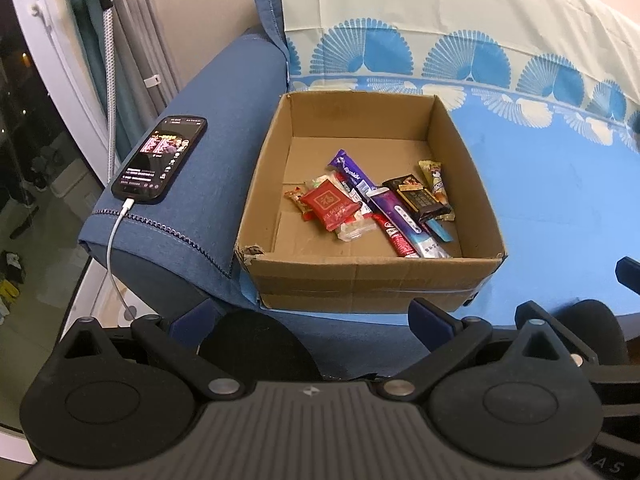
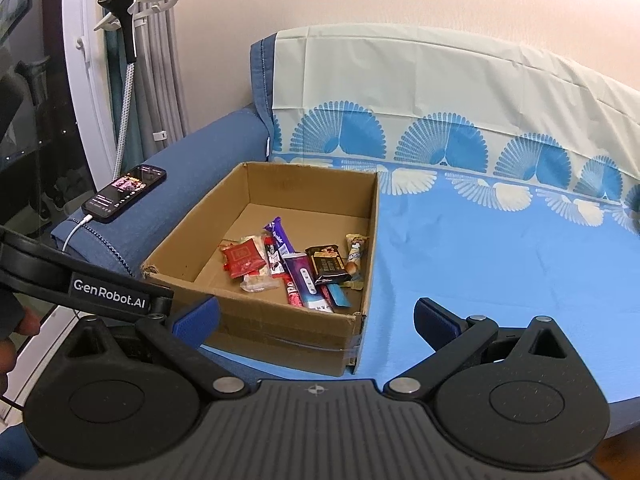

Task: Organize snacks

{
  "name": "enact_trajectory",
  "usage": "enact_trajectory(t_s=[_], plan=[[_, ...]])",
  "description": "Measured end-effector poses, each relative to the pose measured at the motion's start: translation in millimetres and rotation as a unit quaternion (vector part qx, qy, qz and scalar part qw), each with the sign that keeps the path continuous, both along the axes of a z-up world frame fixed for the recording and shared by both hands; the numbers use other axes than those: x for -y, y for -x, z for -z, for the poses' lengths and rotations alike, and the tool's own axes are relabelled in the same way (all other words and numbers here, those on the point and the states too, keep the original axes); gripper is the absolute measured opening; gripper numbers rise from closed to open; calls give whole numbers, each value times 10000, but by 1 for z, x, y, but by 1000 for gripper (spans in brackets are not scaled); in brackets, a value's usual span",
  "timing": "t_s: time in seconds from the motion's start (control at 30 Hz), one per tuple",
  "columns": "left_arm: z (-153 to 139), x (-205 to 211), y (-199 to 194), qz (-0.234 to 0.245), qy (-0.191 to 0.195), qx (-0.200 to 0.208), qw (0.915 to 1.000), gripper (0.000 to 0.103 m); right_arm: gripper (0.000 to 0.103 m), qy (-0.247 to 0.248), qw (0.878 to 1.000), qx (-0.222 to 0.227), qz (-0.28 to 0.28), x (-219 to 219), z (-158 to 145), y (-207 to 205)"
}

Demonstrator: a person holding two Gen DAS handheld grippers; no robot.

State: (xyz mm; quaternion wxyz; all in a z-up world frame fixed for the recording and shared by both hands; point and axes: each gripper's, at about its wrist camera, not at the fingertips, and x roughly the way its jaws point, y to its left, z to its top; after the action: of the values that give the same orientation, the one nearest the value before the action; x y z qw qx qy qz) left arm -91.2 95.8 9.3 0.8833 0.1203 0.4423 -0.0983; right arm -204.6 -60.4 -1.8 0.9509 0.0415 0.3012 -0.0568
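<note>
Snacks in bright wrappers (image 1: 372, 208) lie inside the open brown cardboard box (image 1: 360, 276). Left gripper (image 1: 312, 320) and right gripper (image 2: 316, 316) hover spread wide, empty.

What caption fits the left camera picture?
Snack packets piled in a cardboard box beside a charging phone.

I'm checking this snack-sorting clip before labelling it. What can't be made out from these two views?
- Snacks at the bottom of the pile in the brown cardboard box: covered by the red square packet and long purple wrapper, both views.
- Text on the black smartphone on the blue sofa armrest: too small.
- Left claw and right claw: open, bodies cut off by the bottom edge.
- Seat right of the box: cut off.
</note>
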Motion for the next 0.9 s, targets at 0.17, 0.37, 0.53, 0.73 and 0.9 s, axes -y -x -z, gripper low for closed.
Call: enact_trajectory(t_s=[0.17, 0.37, 0.53, 0.73, 0.9], plan=[[4, -1, 0, -51, -169, 96, 9998, 103, 102, -20, 10000, 11, -12, 1, 0, 2], [9, -2, -5, 22, -140, -142, 9998, 103, 102, -33, 10000, -35, 10, 2, 1, 0], [11, -1, -4, 18, -203, -91, 9998, 103, 102, -34, 10000, -45, -2, 1, 1, -1], [11, 0, -4, 35, -206, -107, 9997, 103, 102, -31, 10000, -55, -22, 1, 2, -2], [11, 0, -5, 29, -186, -131, 9997, 103, 102, -32, 10000, -56, -16, 0, 2, -2]])
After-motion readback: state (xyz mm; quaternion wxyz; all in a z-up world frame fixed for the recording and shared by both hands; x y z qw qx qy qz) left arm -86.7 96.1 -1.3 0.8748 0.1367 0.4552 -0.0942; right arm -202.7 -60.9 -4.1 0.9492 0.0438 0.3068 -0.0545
